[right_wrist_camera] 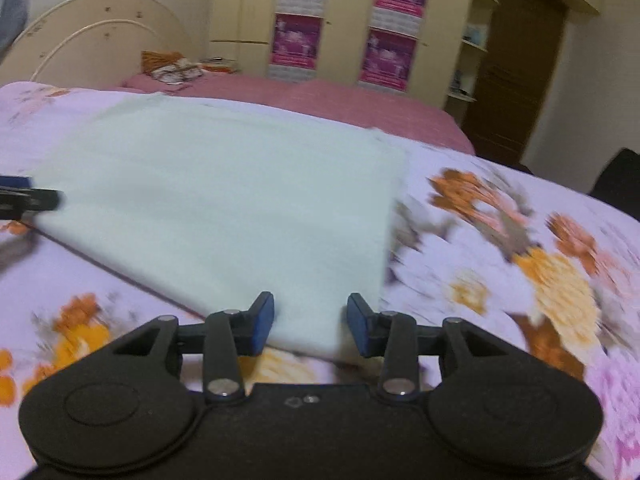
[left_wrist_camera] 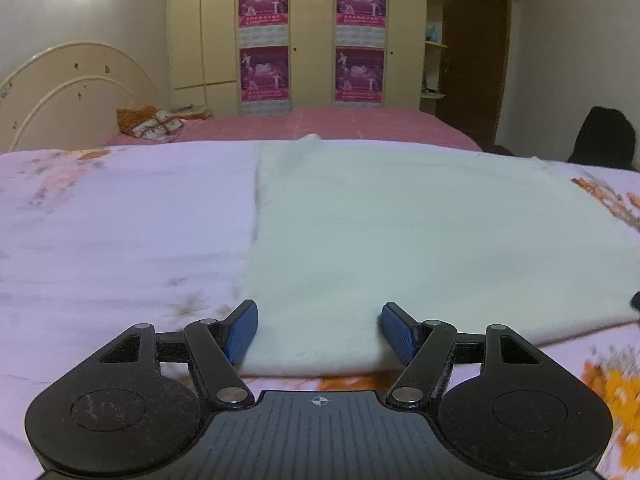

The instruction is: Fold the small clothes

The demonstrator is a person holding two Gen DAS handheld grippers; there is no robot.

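White cloth flat, near edge between both tongs

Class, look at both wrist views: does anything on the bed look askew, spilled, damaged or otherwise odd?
Nothing stands out. The pale cloth lies flat and smooth on the floral bedspread, edges fairly straight. The left gripper and right gripper are both open at its near edge.
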